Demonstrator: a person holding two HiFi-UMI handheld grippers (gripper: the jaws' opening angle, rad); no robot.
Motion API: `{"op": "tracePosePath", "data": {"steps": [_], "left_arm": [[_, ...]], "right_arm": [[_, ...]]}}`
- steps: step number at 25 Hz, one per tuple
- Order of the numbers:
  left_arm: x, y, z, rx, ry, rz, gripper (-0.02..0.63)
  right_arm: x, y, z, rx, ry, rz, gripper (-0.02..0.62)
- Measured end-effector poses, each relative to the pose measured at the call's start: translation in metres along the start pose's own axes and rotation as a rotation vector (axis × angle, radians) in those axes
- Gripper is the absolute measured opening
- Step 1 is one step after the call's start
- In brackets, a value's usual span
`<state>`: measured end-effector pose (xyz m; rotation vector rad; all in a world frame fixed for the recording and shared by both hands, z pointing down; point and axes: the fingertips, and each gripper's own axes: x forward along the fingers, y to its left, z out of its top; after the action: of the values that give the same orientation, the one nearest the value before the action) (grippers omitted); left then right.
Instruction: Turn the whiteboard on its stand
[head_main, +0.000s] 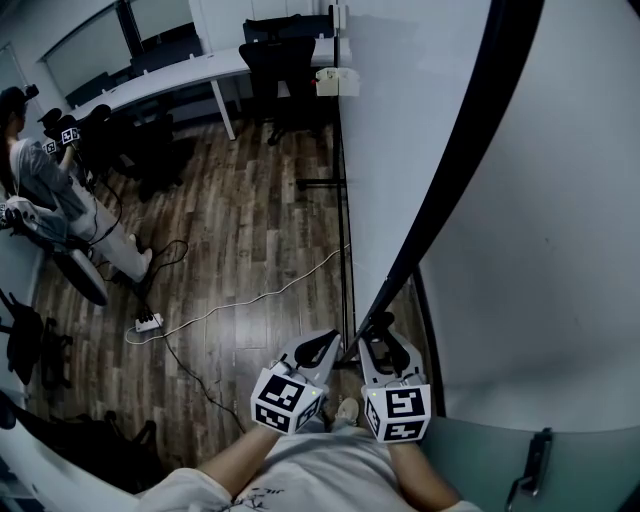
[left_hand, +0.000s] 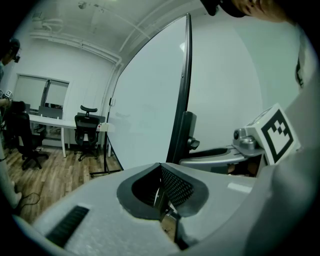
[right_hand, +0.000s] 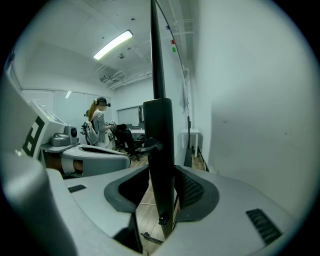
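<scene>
The whiteboard (head_main: 400, 150) stands almost edge-on to me, with its black frame (head_main: 452, 170) slanting down to my hands. My right gripper (head_main: 386, 334) straddles the frame's lower edge. In the right gripper view the black frame (right_hand: 161, 150) runs upright between the jaws of the right gripper (right_hand: 161, 200); it lies close to the right pad, floor shows on its left side, and the jaws stand open. My left gripper (head_main: 336, 338) hangs just left of the board, shut on nothing. The left gripper view shows the board face (left_hand: 145, 100), its frame (left_hand: 183, 90) and the left gripper (left_hand: 161, 200).
The stand's black legs (head_main: 345, 235) run along the wooden floor under the board. A white cable and power strip (head_main: 148, 322) lie to the left. Office chairs (head_main: 275, 65), a white desk (head_main: 190, 75) and a person (head_main: 45, 185) fill the far left. A wall (head_main: 560, 250) is close on the right.
</scene>
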<state>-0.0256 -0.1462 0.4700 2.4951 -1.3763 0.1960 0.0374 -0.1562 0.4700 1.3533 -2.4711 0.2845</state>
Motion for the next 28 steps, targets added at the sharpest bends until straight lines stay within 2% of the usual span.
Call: {"op": "tracePosePath", "data": {"steps": [4,9,16,28], "left_arm": [[0.001,-0.001,-0.004,0.001,0.010,-0.003,0.011],[0.000,-0.003,-0.005,-0.004,0.014,-0.009,0.011],[0.003,-0.016,-0.009,0.002,0.022,-0.029,0.011],[-0.002,-0.020,-0.011,0.022,0.023,-0.011,0.011]], "right_arm": [[-0.004,-0.002,-0.002,-0.004,0.002,-0.017,0.132],[-0.009,-0.008,-0.006,0.002,0.013,-0.058,0.023],[-0.012,-0.013,-0.011,0.012,0.029,-0.061,0.008],[-0.022,-0.022,-0.019,0.035,0.045,-0.067,0.006]]}}
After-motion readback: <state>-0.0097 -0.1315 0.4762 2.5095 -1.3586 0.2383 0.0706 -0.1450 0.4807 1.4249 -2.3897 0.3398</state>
